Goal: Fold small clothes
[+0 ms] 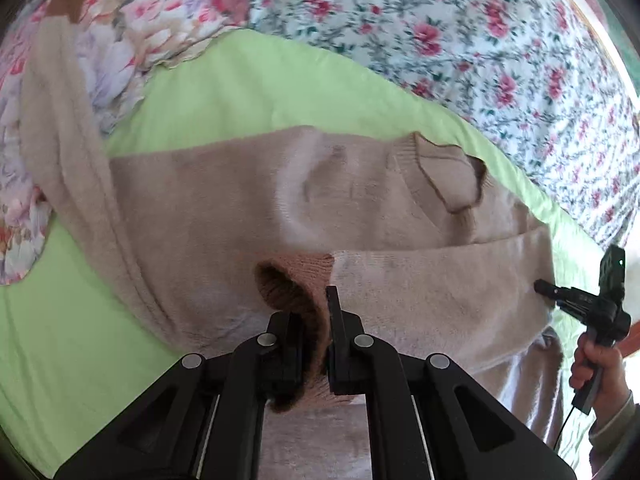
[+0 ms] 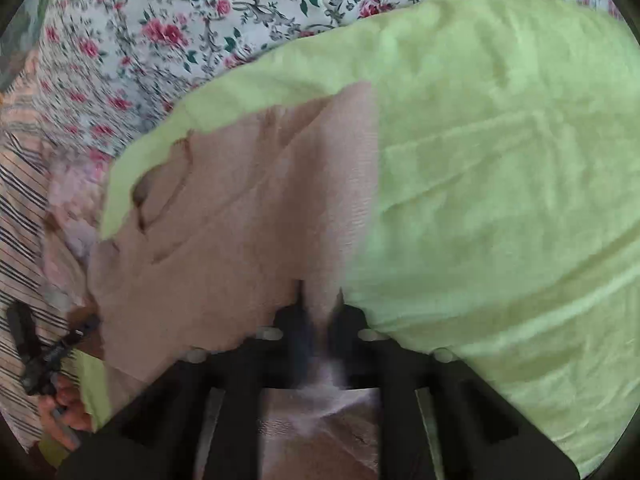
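Sweater (image 1: 320, 200), beige, on green sheet (image 1: 240, 92): left gripper (image 1: 316, 320) jaws clamp its brown cuff (image 1: 288, 284); right gripper (image 2: 320, 312), blurred, jaws pinch its edge; lower frame hides hem.

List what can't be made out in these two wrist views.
- Left wrist view: the beige knit sweater's hem is cut off by the bottom edge and hidden behind the left gripper; how much brown ribbed cuff the jaws pinch is hidden by them.
- Right wrist view: motion blur smears the right gripper, so its hold on the knit is unclear.
- Right wrist view: left gripper is small and sits at the edge.
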The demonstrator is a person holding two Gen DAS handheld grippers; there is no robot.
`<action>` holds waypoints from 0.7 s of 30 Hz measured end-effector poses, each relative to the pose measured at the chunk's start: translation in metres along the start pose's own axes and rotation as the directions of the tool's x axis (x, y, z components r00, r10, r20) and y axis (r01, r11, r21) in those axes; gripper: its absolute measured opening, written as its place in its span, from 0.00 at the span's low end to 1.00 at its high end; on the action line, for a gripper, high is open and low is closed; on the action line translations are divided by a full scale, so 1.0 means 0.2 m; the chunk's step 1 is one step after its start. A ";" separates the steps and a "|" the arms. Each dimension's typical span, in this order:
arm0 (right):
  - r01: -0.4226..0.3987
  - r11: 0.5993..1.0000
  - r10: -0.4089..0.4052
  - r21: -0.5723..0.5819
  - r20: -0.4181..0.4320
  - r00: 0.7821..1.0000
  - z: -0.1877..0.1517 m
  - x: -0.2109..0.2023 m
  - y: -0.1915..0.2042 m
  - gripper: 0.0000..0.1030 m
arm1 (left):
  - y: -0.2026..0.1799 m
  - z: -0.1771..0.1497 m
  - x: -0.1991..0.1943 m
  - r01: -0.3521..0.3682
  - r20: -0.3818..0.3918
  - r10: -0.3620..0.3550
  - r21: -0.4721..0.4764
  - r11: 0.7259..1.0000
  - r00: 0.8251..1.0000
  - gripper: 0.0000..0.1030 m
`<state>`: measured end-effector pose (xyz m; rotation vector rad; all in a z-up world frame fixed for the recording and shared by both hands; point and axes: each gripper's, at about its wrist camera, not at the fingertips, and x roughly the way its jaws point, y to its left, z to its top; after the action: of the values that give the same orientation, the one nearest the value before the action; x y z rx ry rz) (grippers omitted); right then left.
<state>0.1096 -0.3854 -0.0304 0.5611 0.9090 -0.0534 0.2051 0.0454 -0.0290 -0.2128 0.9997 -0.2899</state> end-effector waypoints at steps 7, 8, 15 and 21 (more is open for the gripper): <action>0.118 0.992 -0.118 -0.049 0.005 0.993 0.09 -0.04 -0.10 0.07 | -0.20 -0.02 0.11 0.020 -0.032 -0.018 0.071 0.997 0.999 0.07; 0.140 0.987 -0.142 -0.080 -0.009 0.990 0.09 -0.01 -0.09 0.08 | -0.20 -0.02 0.13 0.012 -0.038 -0.009 0.068 0.998 0.999 0.07; 0.108 0.989 -0.100 -0.101 0.082 0.992 -0.01 -0.23 0.05 0.16 | -0.16 -0.02 0.14 0.013 -0.033 -0.011 0.057 0.998 0.999 0.07; -0.078 0.973 0.060 -0.216 -0.090 0.994 -0.24 -0.16 0.20 0.23 | -0.17 -0.02 0.16 0.012 -0.042 -0.010 0.046 0.999 0.999 0.07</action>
<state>0.0653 -0.3332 -0.0111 0.3909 0.9608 0.1332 0.2125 0.0019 -0.0469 -0.1711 1.0326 -0.3284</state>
